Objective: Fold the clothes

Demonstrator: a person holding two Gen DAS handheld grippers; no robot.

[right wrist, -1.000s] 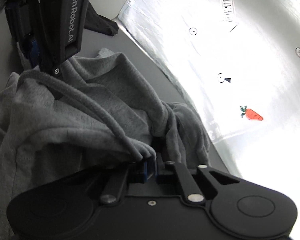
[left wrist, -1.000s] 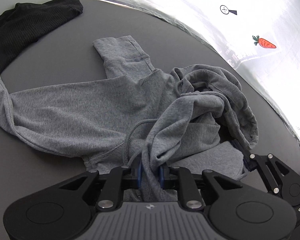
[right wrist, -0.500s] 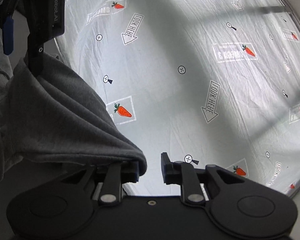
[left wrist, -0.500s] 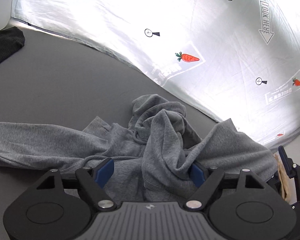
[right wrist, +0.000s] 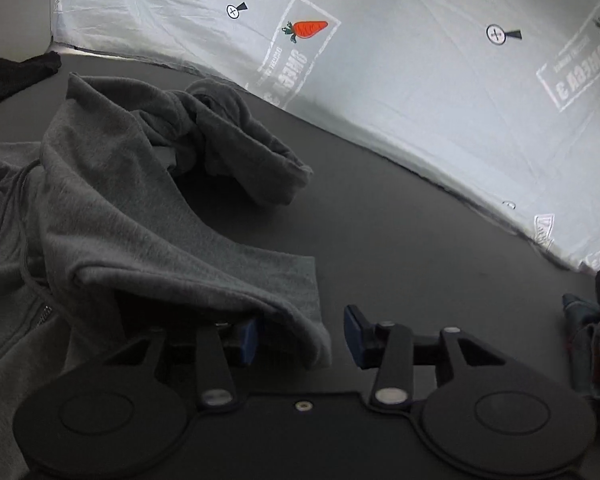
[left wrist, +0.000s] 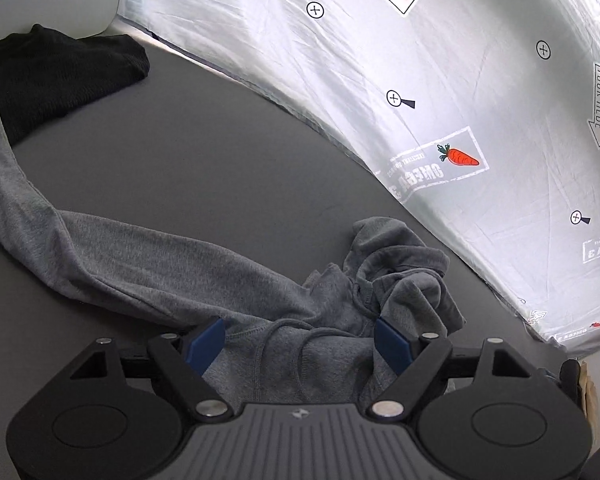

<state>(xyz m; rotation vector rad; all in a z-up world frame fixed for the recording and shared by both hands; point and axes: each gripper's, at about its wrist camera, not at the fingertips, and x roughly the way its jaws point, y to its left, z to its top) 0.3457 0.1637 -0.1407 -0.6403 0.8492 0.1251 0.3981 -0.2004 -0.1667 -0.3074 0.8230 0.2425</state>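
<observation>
A grey hoodie [left wrist: 148, 268] lies on the dark table, one sleeve stretching to the left and its hood [left wrist: 399, 268] bunched near the white sheet. My left gripper [left wrist: 300, 344] is open just above the chest and drawstring, its blue pads [left wrist: 204, 342] apart with cloth lying loose between them. In the right wrist view the grey hoodie [right wrist: 112, 216] is rumpled at left, its hood [right wrist: 240, 140] crumpled beyond. My right gripper [right wrist: 300, 340] is open; a fold of fabric drapes over its left pad [right wrist: 247, 340] without being pinched.
A black knitted garment [left wrist: 60, 80] lies at the far left of the table [left wrist: 220, 148]. A white printed sheet [left wrist: 439, 100] with carrots and arrows borders the far side. A dark glove and some cloth [right wrist: 595, 320] show at the right edge.
Both grippers went from shut on the hoodie to open and let the fabric drop. The hoodie now rests on the table with the hood toward the white sheet.
</observation>
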